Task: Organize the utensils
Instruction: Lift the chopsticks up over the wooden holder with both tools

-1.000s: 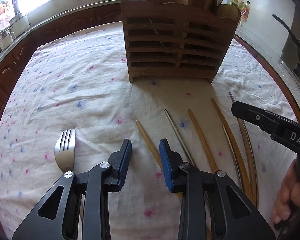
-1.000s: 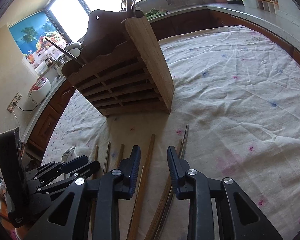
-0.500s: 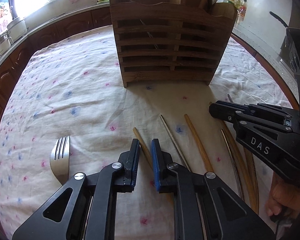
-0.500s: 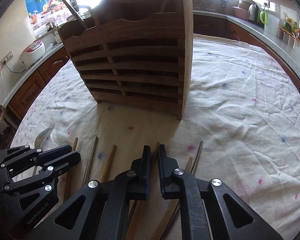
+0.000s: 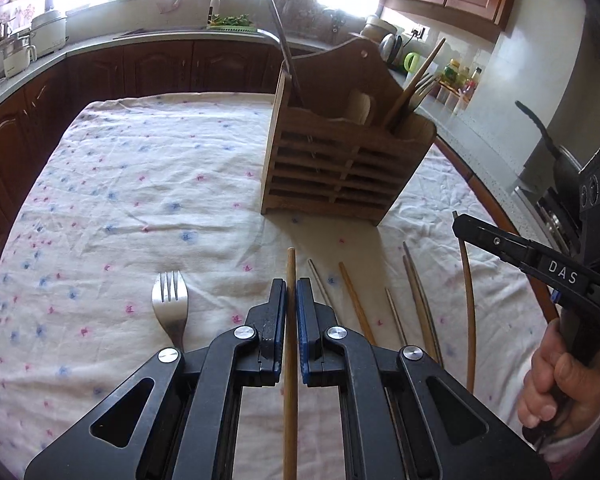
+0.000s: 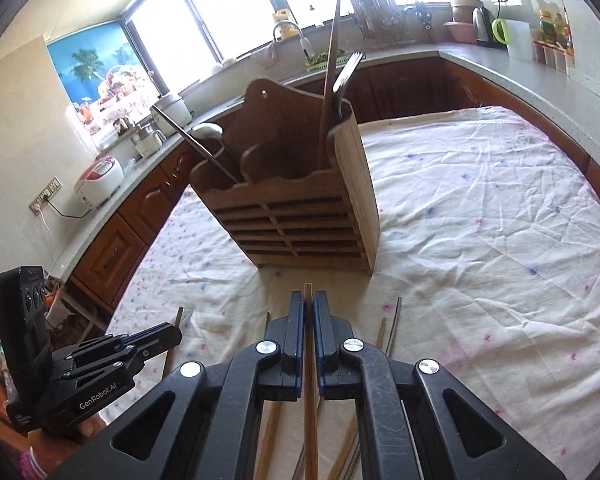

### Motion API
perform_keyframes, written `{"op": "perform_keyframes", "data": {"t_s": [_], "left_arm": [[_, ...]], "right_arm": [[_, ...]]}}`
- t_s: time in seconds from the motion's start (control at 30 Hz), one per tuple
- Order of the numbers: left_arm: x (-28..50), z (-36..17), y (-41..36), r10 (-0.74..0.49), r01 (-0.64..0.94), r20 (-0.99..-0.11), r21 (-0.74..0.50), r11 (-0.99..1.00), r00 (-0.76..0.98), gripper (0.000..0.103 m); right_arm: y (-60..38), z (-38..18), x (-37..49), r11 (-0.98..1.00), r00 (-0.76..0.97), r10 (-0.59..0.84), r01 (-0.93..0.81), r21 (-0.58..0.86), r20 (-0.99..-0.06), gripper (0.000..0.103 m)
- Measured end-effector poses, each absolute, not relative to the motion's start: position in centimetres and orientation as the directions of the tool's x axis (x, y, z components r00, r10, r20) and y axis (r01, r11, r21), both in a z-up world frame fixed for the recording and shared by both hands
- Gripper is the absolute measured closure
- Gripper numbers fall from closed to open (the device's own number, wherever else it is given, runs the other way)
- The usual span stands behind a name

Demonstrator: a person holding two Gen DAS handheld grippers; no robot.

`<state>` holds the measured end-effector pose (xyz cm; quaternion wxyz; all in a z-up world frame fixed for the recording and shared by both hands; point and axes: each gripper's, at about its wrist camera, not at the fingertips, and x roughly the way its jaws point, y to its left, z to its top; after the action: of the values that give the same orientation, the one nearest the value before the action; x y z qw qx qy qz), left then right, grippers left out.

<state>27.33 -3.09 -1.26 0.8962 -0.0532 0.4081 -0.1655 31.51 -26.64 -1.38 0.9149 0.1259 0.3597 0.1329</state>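
Left hand-held gripper (image 5: 291, 292): jaws pinched tight on a wooden chopstick (image 5: 290, 364), which runs lengthwise between the blue pads w/ its tip poking out past them toward the wooden holder (image 5: 340, 168). Chopstick is off the cloth, held up by the gripper.

Right hand-held gripper (image 6: 308, 306): likewise clamped narrow, on a second wooden chopstick (image 6: 310, 408); tip shows just past the pads, shaft runs back under the body. In the left wrist view this gripper comes in from the right edge, w/ the person's hand (image 5: 560, 384) wrapped round its grip.

Holder stands upright on the counter, which is covered by a white cloth w/ pink & blue specks (image 5: 140, 184). Slatted front faces both cameras. It already has things in it: a thin metal stick leaning left, a pale spoon-like head in the middle section, a wooden stick & a fork at the right end.

Lying loose on the cloth, between the holder & the grippers: a metal fork (image 5: 169, 304) to the left, tines pointing away, well apart from the rest; several more chopsticks (image 5: 354, 304), wood & metal, fanned out side by side to the right of the left gripper. Exact count unclear, as some are hidden under the gripper bodies.

Behind: dark wood cabinets, a sink & bright windows.
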Motion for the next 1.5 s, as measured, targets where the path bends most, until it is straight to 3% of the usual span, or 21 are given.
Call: {"op": "perform_keyframes", "data": {"t_s": [0.7,1.5], "left_arm": [[21.4,7.3,0.7,-0.405,0.279,-0.542,-0.302,0.912,0.736,0.098],[23.4,11.9,0.7,-0.402,0.293,-0.434,-0.298,0.909,0.806,0.098]], "right_arm": [[-27.0,6.2,25.8,0.931,0.826,0.319,-0.182,0.317,-0.464,0.099],[-28.4,10.1,27.6,0.93,0.885,0.293,-0.177,0.321,-0.362,0.099]]}}
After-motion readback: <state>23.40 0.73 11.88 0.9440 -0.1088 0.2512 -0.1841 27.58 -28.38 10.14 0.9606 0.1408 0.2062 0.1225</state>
